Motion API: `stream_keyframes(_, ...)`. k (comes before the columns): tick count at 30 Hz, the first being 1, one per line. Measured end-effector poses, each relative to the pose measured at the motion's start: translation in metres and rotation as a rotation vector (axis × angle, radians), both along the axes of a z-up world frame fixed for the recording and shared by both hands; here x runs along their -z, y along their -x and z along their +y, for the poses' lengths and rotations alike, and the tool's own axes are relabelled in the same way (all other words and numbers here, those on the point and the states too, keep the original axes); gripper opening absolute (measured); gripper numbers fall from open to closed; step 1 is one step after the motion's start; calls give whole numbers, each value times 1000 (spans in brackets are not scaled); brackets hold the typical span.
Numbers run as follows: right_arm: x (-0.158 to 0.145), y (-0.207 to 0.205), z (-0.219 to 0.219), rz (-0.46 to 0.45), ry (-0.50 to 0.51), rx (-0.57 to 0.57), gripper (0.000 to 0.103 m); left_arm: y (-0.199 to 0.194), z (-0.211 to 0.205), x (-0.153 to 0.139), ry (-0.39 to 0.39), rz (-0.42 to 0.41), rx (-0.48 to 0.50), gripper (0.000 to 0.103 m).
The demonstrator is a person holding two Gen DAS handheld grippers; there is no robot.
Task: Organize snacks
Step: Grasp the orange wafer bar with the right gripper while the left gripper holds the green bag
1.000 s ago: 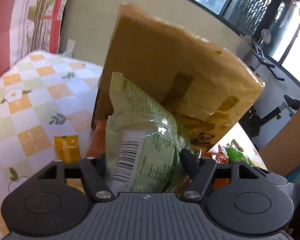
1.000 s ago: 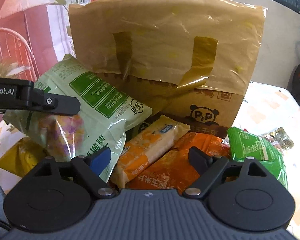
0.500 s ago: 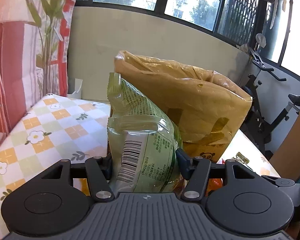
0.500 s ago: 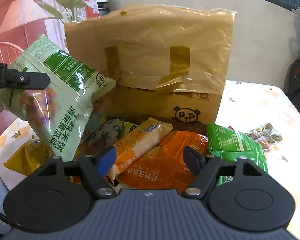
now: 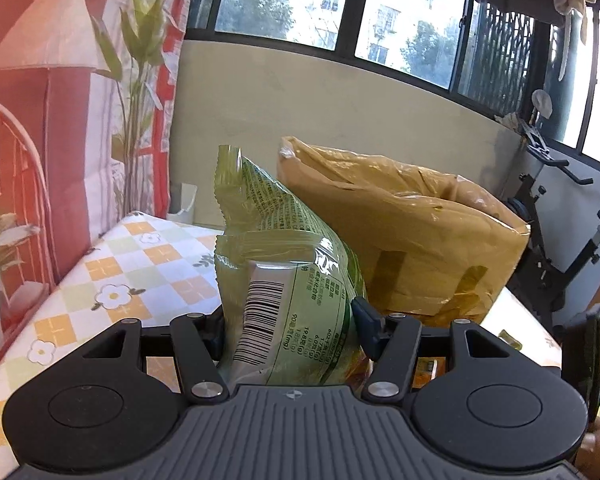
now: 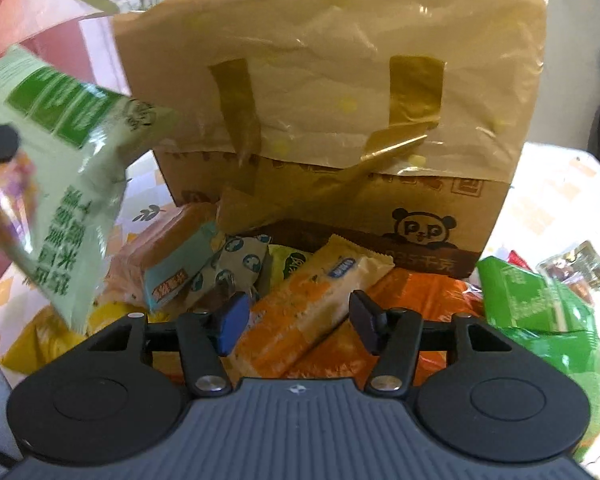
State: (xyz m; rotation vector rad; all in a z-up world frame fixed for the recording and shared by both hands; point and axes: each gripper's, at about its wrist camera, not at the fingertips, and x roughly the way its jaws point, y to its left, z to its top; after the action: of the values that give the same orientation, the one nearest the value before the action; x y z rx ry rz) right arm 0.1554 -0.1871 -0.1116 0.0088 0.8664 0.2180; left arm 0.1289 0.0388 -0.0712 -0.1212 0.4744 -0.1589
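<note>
Crinkled green snack pouch (image 5: 284,280) is rising beside glossy paper bag (image 5: 412,240) | left hand-held gripper (image 5: 288,324) is clamping it | right hand-held gripper (image 6: 296,320) is narrowing, unclamped, over flat orange wafer pack (image 6: 300,308)

The brown paper bag (image 6: 380,208) bears a panda logo reading "P+P"; the green snack packet (image 5: 292,280) carries a barcode.
</note>
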Motion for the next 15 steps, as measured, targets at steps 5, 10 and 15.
stream_keyframes(5,7,-18,6,39,7,41,57,1,3,1,21,-11,-12,62)
stream_keyframes(10,17,-27,13,42,50,69,56,1,2,7,23,-3,-4,62)
stream_keyframes(15,21,-22,16,11,91,59,50,-2,4,12,19,16,-11,62)
